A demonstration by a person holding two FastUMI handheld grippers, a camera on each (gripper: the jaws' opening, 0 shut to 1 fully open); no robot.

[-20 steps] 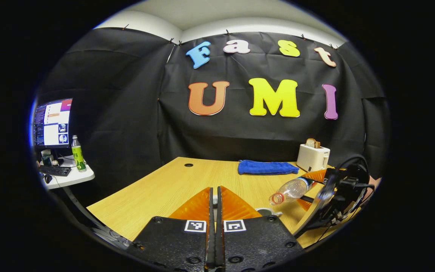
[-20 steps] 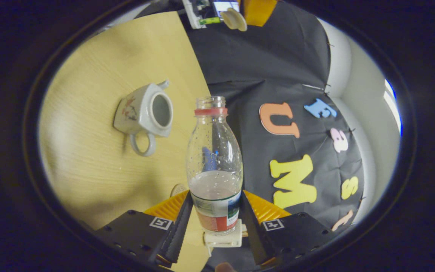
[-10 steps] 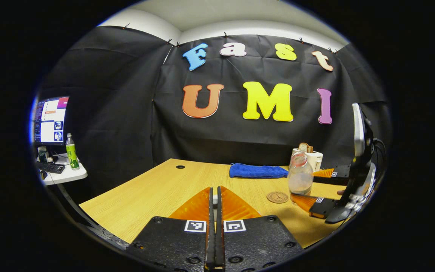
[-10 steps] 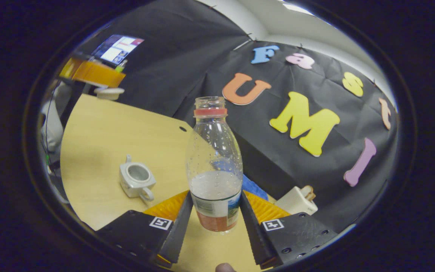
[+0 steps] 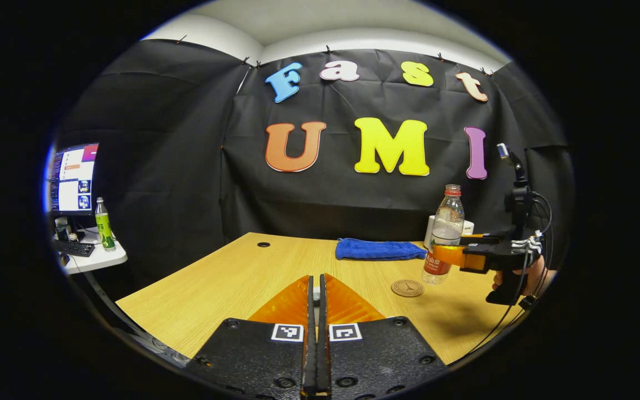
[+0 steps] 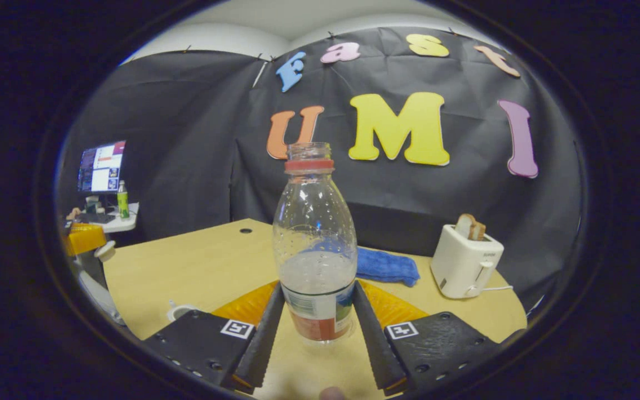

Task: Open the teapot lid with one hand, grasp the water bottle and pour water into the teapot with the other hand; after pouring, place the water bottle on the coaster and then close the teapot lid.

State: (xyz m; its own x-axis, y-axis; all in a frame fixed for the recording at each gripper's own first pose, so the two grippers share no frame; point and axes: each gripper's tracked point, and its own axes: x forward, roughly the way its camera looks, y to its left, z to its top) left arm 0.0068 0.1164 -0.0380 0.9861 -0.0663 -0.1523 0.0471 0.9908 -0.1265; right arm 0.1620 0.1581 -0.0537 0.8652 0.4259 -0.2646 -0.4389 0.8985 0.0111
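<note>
- The right gripper (image 6: 316,311) is clamped on a clear water bottle (image 6: 314,250), one finger pressing each side of the labelled lower part.
- The water bottle stands upright, cap off, with a red ring at the neck and water filling roughly its lower third.
- In the left gripper view, a hand (image 5: 528,275) holds the right gripper (image 5: 446,255) level at the right, with the water bottle (image 5: 443,233) just above the wooden table (image 5: 242,278); whether its base touches the wood cannot be told.
- A round brown coaster (image 5: 407,288) lies on the table just left of the bottle's base.
- The left gripper (image 5: 314,311) has its fingers pressed together; in the right gripper view it (image 6: 84,239) shows at the far left with the pale teapot lid (image 6: 106,251) at its tip.
- The white teapot (image 6: 180,311) sits open on the table, partly hidden behind the right gripper's left finger.
- A blue cloth (image 6: 384,265) and a white toaster (image 6: 464,266) with bread in it stand at the back of the table.
</note>
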